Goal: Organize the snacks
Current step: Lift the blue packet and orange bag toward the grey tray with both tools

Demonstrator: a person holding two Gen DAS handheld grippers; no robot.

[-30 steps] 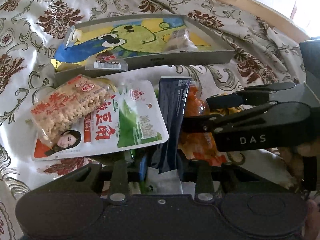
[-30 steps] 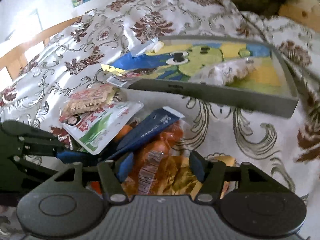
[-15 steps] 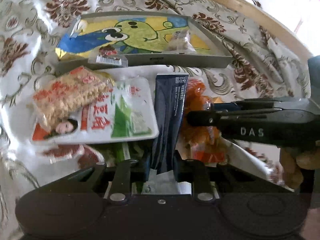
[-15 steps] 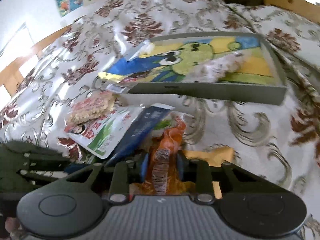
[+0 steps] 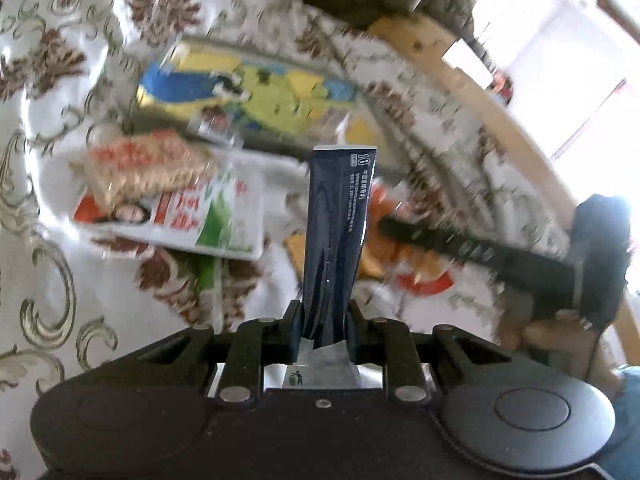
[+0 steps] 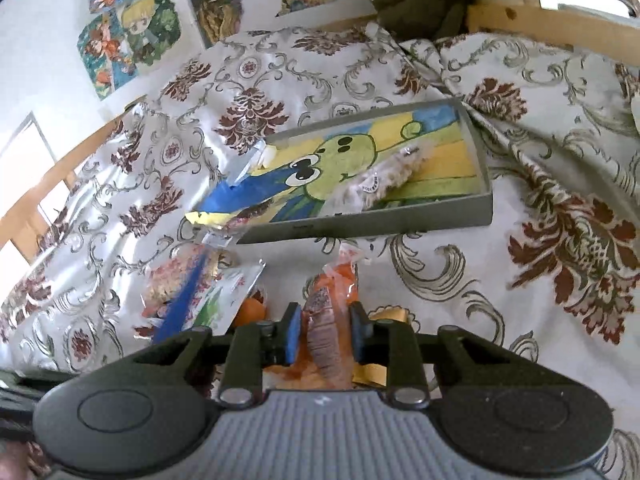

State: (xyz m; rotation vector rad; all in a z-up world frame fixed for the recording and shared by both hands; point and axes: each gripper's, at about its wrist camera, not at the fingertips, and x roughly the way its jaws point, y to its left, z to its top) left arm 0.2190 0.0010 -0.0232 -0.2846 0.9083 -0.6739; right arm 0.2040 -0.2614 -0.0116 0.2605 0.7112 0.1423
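My left gripper (image 5: 323,320) is shut on a dark blue snack packet (image 5: 338,224) and holds it upright above the bedspread. My right gripper (image 6: 325,332) is shut on an orange snack bag (image 6: 332,312), lifted off the pile. The grey box with a cartoon lining (image 6: 400,184) lies beyond, with a pale furry snack pack (image 6: 384,180) inside; it also shows blurred in the left wrist view (image 5: 248,96). A white-green pouch (image 5: 192,216) and a noodle snack pack (image 5: 144,164) lie on the bedspread to the left.
The right gripper's body (image 5: 520,256) crosses the right of the left wrist view over orange and yellow packets (image 5: 404,256). A wooden bed frame (image 6: 552,24) runs behind. Cartoon pictures (image 6: 132,28) hang on the wall.
Both grippers have risen with their packets. The blue packet and the orange bag have left the pile, and the right gripper has closed further on the bag.
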